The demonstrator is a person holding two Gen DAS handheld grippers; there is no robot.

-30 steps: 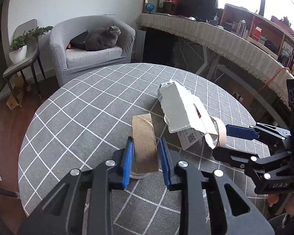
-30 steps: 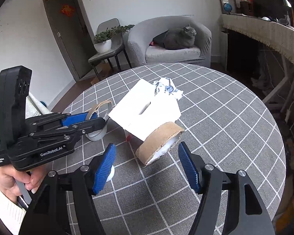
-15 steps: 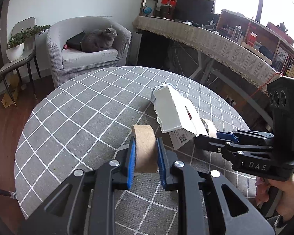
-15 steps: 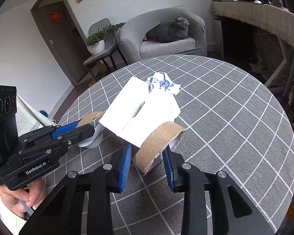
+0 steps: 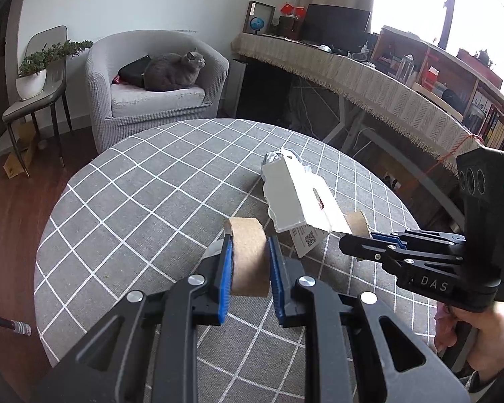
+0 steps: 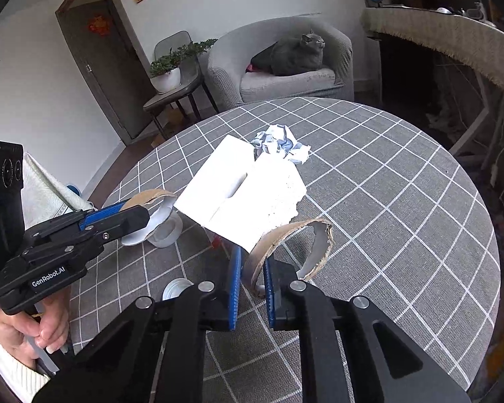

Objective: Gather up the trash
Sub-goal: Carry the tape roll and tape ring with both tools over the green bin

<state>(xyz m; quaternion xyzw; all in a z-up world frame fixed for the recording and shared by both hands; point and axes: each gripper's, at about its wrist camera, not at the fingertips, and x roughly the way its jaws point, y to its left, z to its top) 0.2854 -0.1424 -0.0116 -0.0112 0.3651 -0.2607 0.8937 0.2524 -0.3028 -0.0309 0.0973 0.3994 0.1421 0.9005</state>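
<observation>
Two hand-held grippers work over a round table (image 5: 124, 201) covered in a grey checked cloth. At left, the person's left hand (image 6: 33, 332) grips the handle low at the table's near edge, wrist in a white cuff, with the tool angled forward and to the right. The left gripper (image 5: 250, 268) has its blue-padded fingers (image 5: 225, 278) closed flat against both faces of a brown cardboard tape core (image 5: 248, 255), which stands upright between them, raised above the cloth. Just beneath it on the cloth sits a roll of clear tape (image 6: 166, 231), and a small round white lid (image 6: 176, 287) lies nearer the viewer.

At centre, a torn white cardboard box (image 6: 242, 194) with a slot in its upper face lies tilted, its near edge overlapping the second core. A crumpled ball of paper (image 6: 280, 142) touches its far end.

At right, the right hand (image 5: 480, 336) holds its tool level, pointing left. The right gripper (image 6: 253, 285) is nearly closed, pinching one wall of a torn, split-open cardboard ring (image 6: 285, 245); the rest of the ring arcs free to the right.

Beyond the table, a grey cat (image 5: 173, 72) sits in an armchair (image 5: 151, 100) beside a potted plant (image 5: 32, 74) on a chair.
</observation>
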